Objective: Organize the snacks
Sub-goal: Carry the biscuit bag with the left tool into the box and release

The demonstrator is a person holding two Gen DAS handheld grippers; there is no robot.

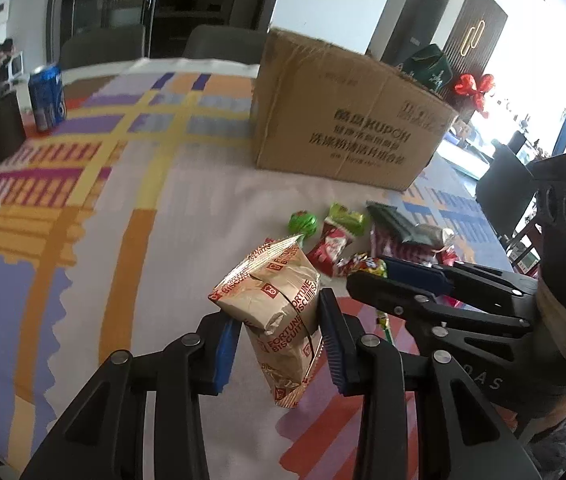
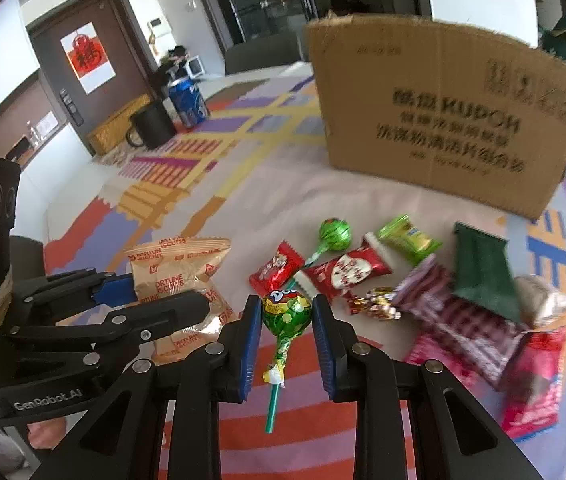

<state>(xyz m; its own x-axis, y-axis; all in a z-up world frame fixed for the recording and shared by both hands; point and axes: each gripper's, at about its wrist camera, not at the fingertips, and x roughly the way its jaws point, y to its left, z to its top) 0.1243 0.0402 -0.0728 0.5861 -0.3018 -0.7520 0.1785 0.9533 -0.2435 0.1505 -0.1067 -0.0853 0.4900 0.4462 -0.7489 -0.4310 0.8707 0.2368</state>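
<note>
1. The left gripper [image 1: 279,344] is clamped on a biscuit packet [image 1: 279,312] marked "Fortune Biscuits". Its blue pads press the packet's two sides, and the packet stands tilted between them, its crimped top pointing away and its lower end hanging past the pads.
2. The right gripper [image 2: 287,332] has a green lollipop [image 2: 286,314] between its pads. The round head sits right at the fingertips, both pads appear to touch it, and the green stick runs back toward the camera over the striped tablecloth [image 2: 243,200].
3. Just left of the right gripper, the left one shows side-on with the same packet in its grip.
4. Beyond the fingertips lies a loose cluster of snacks: a second green lollipop [image 2: 335,234], small red sachet [image 2: 277,268], red-and-white candy bar [image 2: 345,270], light green wrapper [image 2: 409,238], dark green pouch [image 2: 481,270] and pink striped packs [image 2: 459,316].
5. Farther back stands an open cardboard box [image 2: 435,120], clear of the cluster.
6. Far left, a black mug [image 2: 153,124] sits beside a blue can [image 2: 187,102].
</note>
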